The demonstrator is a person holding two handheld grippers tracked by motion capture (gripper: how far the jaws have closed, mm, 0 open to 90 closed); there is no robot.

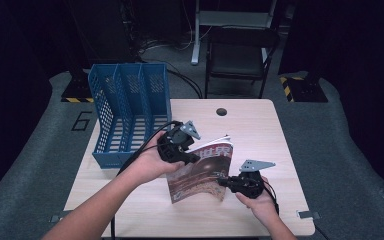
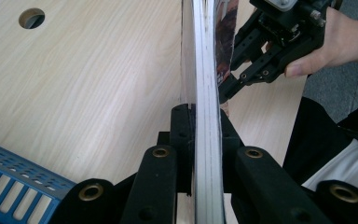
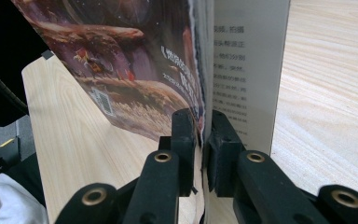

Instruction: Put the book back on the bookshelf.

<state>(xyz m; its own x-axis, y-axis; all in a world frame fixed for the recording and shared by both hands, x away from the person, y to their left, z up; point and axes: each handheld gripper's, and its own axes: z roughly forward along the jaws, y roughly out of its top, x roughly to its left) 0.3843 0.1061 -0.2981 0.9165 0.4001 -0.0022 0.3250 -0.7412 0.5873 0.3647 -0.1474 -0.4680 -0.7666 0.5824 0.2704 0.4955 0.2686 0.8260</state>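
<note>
A paperback book with a brown, reddish cover is held tilted above the wooden table. My left gripper is shut on its upper left edge. In the left gripper view the jaws press on the book's white page block, seen edge-on. My right gripper is shut on the book's lower right corner. In the right gripper view its jaws pinch the cover and a few pages, with a printed page standing open beside them. The right gripper also appears farther off in the left gripper view.
A blue three-slot file rack stands on the table's back left, close behind the left hand; its edge shows in the left gripper view. A round cable hole sits near the far edge. A black chair stands beyond the table.
</note>
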